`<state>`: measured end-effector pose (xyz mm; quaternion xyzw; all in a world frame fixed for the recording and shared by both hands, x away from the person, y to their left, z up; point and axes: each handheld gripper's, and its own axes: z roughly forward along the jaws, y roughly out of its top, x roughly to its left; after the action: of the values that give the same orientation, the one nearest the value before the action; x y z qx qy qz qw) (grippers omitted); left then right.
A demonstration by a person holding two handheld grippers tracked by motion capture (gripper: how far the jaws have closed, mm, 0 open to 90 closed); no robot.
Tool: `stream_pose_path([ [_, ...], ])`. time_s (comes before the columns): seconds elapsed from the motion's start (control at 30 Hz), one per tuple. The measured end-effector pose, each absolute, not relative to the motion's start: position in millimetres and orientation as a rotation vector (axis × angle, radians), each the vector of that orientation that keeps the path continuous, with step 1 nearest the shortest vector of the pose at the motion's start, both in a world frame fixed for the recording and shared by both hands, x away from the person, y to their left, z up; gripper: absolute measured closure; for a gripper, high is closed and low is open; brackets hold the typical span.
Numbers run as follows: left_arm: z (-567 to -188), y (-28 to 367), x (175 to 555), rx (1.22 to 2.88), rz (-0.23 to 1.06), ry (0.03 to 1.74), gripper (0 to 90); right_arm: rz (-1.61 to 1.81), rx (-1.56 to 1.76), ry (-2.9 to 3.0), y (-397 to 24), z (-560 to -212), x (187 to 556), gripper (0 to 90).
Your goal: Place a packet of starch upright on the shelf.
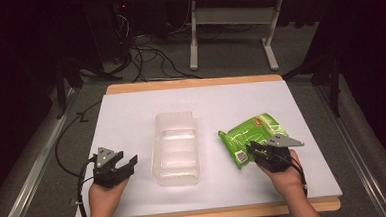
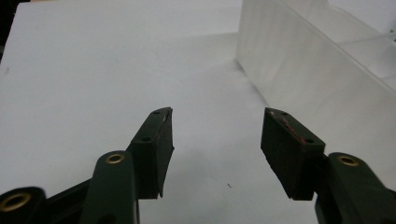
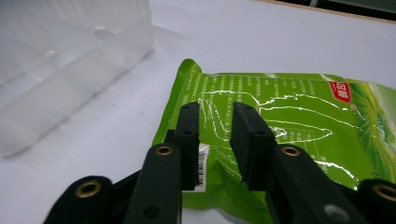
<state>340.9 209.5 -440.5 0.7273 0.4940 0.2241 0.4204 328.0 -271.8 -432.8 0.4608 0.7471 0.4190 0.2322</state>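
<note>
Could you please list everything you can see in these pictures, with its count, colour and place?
Table: one, white top with a wooden edge, centre of the high view.
Clear plastic tray: one, see-through, middle of the table, empty as far as shows.
Green packet: one, green with a red label, lying right of the tray.
Desk frame: one, pale grey, on the floor behind the table.
Cables: several, black, on the floor behind the table.
Left gripper: one, black, jaws open over bare table left of the tray.
Right gripper: one, black, jaws narrowed over the packet's near end; grip unclear.
Hands: two, at the near edge.
</note>
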Motion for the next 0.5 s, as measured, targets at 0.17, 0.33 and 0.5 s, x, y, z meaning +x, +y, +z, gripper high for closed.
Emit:
stream_pose_path([
  [0.17,-442.3,207.5,342.0,1.868,0.57,1.238,42.5,1.157,1.256,2.062,-273.2,-433.8,329.6,66.5],
  [0.33,-444.5,207.2,340.8,1.874,0.579,1.227,41.0,1.174,1.261,2.061,-275.7,-433.3,332.8,60.1],
  [0.5,-445.6,205.4,341.0,1.888,0.579,1.222,40.2,1.173,1.264,2.068,-277.7,-434.1,334.9,57.1],
])
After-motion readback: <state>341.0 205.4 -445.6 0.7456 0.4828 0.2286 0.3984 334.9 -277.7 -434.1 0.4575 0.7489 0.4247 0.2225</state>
